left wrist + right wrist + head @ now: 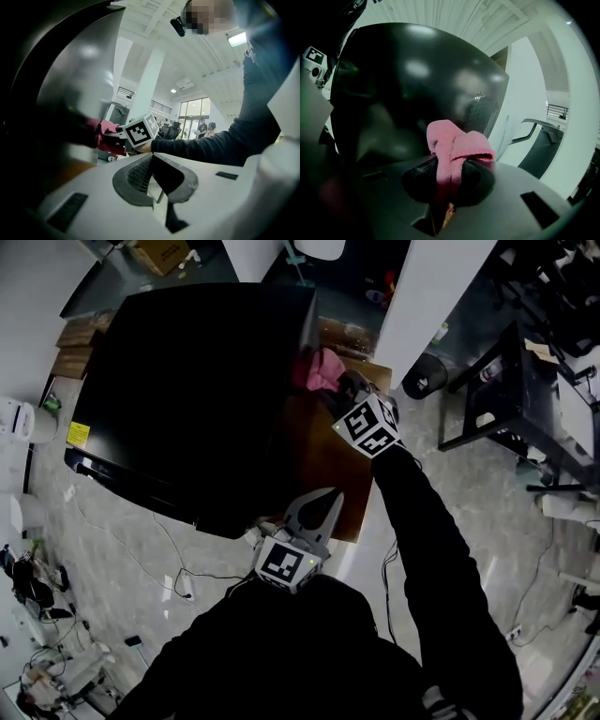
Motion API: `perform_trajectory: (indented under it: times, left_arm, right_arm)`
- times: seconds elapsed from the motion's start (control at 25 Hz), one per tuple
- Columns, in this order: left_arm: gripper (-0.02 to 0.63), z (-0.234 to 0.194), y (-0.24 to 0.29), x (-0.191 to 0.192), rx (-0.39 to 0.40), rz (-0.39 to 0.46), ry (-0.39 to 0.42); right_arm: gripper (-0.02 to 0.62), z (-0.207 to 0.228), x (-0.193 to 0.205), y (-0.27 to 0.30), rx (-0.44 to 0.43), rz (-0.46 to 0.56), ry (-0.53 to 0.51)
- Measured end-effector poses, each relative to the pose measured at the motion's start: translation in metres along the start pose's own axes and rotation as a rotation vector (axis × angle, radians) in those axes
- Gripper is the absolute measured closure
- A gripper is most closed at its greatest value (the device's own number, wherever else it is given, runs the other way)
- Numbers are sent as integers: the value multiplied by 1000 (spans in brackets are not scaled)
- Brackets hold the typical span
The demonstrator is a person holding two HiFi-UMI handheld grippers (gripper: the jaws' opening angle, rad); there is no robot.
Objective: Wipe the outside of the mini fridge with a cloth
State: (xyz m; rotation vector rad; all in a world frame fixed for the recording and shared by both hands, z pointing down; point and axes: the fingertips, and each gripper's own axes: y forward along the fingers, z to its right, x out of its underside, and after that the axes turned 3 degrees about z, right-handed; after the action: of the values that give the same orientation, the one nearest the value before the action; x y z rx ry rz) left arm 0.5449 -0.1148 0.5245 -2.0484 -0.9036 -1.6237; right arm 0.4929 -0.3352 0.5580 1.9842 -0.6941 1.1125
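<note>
The black mini fridge (pixel 187 390) fills the upper middle of the head view. A pink cloth (pixel 319 369) lies pressed against its right side, near the back corner. My right gripper (pixel 345 386) is shut on that cloth, its marker cube just behind it. In the right gripper view the cloth (pixel 457 147) bulges out between the shut pads (pixel 417 180) in front of the glossy fridge wall (pixel 417 89). My left gripper (pixel 323 502) hangs by the fridge's near right corner, shut and holding nothing. Its own view shows its shut tips (pixel 152 159) and, beyond them, the cloth (pixel 107 136).
The fridge stands on a brown wooden table (pixel 323 470). A white pillar (pixel 427 296), a dark round bin (pixel 425 376) and a black metal frame (pixel 506 399) stand to the right. Cables (pixel 178 582) trail over the grey floor at the lower left.
</note>
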Motion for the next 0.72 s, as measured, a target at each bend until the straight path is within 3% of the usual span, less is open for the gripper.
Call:
perform_trajectory:
  times: [0.24, 0.56, 0.72]
  left_arm:
    - [600, -16, 8, 30, -13, -15, -5]
    - [600, -18, 4, 58, -26, -65, -56]
    - [600, -17, 3, 67, -21, -76, -43]
  right_arm:
    - [545, -6, 29, 17, -21, 70, 105]
    - [545, -35, 92, 44, -85, -5, 128]
    - [545, -49, 127, 57, -131, -40, 160]
